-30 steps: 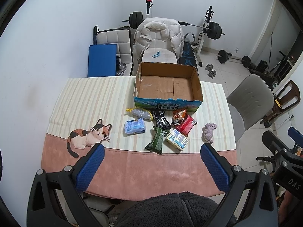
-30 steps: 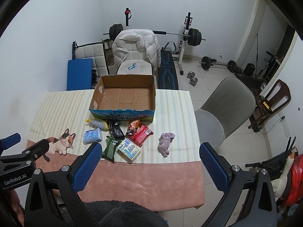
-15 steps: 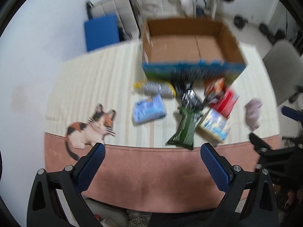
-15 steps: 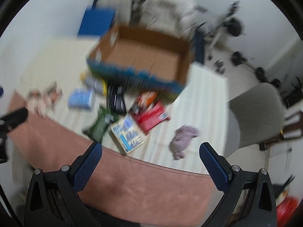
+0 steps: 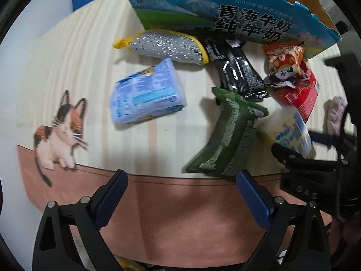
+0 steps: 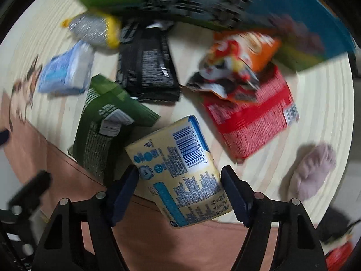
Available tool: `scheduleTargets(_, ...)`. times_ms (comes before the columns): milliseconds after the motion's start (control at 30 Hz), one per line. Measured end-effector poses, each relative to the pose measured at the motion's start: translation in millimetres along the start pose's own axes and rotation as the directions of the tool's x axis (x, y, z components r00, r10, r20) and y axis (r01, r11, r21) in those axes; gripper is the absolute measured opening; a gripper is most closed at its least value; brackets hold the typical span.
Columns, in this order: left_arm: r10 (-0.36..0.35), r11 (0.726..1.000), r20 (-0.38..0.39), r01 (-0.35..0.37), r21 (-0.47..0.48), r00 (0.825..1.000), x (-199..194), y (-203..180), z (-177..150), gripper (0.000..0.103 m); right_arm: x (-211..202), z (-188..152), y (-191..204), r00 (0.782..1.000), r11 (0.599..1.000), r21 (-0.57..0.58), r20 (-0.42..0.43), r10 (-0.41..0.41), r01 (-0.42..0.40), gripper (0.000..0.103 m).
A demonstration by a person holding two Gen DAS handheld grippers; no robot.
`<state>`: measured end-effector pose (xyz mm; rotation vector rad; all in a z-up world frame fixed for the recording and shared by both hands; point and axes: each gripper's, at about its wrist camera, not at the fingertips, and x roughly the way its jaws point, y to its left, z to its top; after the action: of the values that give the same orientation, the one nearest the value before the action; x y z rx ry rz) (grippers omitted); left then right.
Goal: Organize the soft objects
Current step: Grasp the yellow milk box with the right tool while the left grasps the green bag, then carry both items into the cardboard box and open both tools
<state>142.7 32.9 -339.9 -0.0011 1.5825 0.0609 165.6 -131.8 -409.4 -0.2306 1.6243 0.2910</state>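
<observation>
Soft packs lie on the table in front of a cardboard box [image 5: 237, 18]. My right gripper [image 6: 180, 180] is low over the table with its fingers either side of a yellow and blue tissue pack [image 6: 180, 167], close to its sides; contact is unclear. The same pack [image 5: 291, 131] shows at the right in the left wrist view. My left gripper [image 5: 180, 189] is open and empty above the table's pink front border. Ahead of it lie a green pack [image 5: 227, 135], a light blue pack [image 5: 144, 92], a grey and yellow pack [image 5: 164, 45] and a black pack [image 5: 237, 70].
A red pack [image 6: 250, 113] with an orange snack bag [image 6: 237, 63] on it lies right of the black pack. A small mauve soft toy [image 6: 313, 169] lies at the far right. A cat picture [image 5: 58, 124] is printed on the tablecloth at the left.
Both grippers have dropped from high above the table to close over the packs. The right gripper's fingers have narrowed and come around the yellow and blue tissue pack.
</observation>
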Motion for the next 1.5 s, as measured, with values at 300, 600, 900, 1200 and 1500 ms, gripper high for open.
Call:
scheduleTargets(300,-0.116,0.992,-0.065,0.12,0.05,0.991,34.8,-36.6,22.5,0.089,16.5,-53.3,-65.8,0.982,0.916,0.371,-0.038,0.183,-0.156,0.077)
scheduleTargets(600,-0.127,0.992,-0.099,0.128,-0.001,0.987,66.1,-38.6,18.6,0.035,24.6,-77.1,-65.3,0.987,0.937,0.325,-0.052,0.154,-0.129,0.078)
scheduleTargets(900,-0.142,0.985,-0.066,0.135,-0.103,0.988,42.7,-33.2,-42.5,0.029,-2.1,-84.8,-20.9,0.992,0.953,0.277,-0.006,0.128,-0.121,0.065)
scheduleTargets(1200,-0.231,0.961,0.139,0.248,-0.122,0.963,-87.7,-32.5,-30.4,0.029,-130.4,-90.1,-37.0,0.946,0.925,0.227,0.185,0.265,-0.303,0.064)
scheduleTargets(1500,-0.297,0.951,0.156,0.306,-0.036,0.942,-126.4,-33.3,166.1,0.029,-227.5,34.3,-72.2,0.914,0.937,0.189,0.342,0.218,-0.294,0.065)
